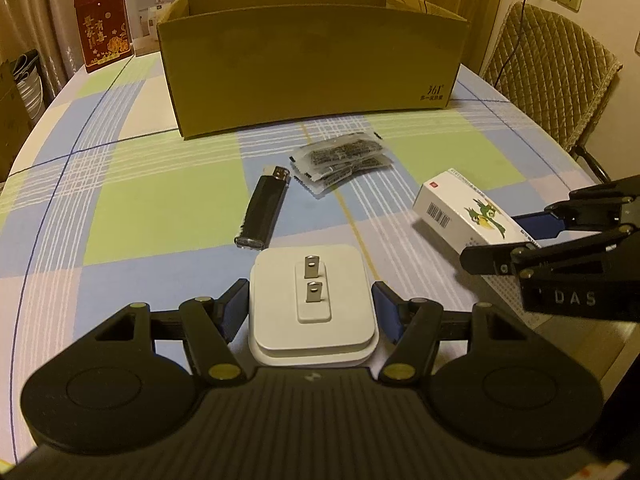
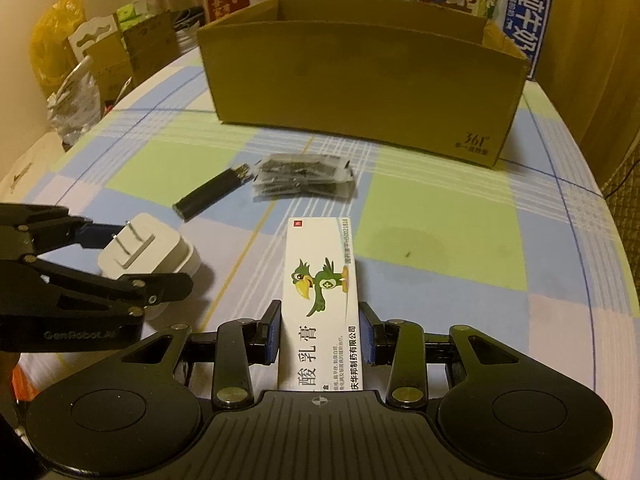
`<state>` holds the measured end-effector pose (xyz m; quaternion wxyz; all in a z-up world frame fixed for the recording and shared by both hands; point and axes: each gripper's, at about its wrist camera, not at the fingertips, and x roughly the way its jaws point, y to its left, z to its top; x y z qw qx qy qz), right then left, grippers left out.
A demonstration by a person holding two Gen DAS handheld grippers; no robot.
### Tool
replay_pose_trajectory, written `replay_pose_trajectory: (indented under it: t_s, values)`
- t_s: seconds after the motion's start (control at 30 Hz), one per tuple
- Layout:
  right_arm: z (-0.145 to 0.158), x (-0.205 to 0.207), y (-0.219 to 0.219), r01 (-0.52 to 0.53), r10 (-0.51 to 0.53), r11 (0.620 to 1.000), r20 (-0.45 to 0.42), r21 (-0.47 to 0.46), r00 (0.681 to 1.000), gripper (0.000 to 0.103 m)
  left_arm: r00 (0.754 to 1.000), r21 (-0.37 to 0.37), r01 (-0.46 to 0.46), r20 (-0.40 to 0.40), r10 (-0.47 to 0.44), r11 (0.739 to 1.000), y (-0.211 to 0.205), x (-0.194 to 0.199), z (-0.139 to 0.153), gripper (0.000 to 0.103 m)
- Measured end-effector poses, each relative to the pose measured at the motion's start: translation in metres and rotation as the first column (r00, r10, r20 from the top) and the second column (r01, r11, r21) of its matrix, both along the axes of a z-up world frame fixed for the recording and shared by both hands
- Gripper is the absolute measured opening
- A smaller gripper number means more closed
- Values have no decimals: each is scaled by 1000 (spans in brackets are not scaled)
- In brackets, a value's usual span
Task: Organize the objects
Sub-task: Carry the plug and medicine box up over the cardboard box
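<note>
1. White plastic square plug adapter [image 1: 313, 300] with two metal prongs facing up sits between the blue pads of my left hand-held gripper [image 1: 312, 312]; the pads stand just beside its sides, and from the left wrist view I cannot tell whether they press it. In the right wrist view the same adapter [image 2: 150, 252] looks raised off the surface [image 2: 440, 240], casting a shadow below, with my left hand-held gripper [image 2: 132, 260] around it.
2. My right hand-held gripper [image 2: 320, 336] is clamped on a white cardboard medicine box with a green bird picture [image 2: 320, 292]; both blue pads touch its long sides, and its far end points toward the carton.
3. From the left wrist view that medicine box [image 1: 464, 210] hangs tilted above the surface at the right, held by my right hand-held gripper [image 1: 516, 236].
4. A black plastic lighter with a metal top [image 1: 264, 208] lies flat on the checked blue, green and white tablecloth, just beyond the adapter.
5. A small pile of clear plastic sachets with dark print [image 1: 340, 160] lies just beside the lighter's metal end, nearer the carton.
6. An open brown cardboard carton [image 1: 312, 60] stands upright at the far side of the surface, beyond the sachets; I cannot see its inside.
7. Printed boxes [image 1: 132, 16] stand behind the carton, and a quilted chair [image 1: 552, 72] is at the right.
</note>
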<state>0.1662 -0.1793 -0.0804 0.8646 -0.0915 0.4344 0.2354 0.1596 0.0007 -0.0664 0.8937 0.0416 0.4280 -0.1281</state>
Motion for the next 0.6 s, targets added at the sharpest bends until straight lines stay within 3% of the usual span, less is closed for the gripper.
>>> replay_pose_trajectory:
  t_s: [0.2, 0.4, 0.6]
  values:
    - [16, 12, -6, 30, -30, 999, 19, 39, 999, 35, 1000, 1, 21, 19, -21, 1000, -3, 5, 12, 61]
    - [49, 29, -9, 56, -64, 995, 87, 82, 994, 35, 997, -2, 32, 65, -32, 999, -3, 23, 42, 61]
    - [62, 35, -9, 57, -66, 993, 84, 106, 994, 35, 993, 35, 61, 103, -64, 998, 2, 40, 69, 61]
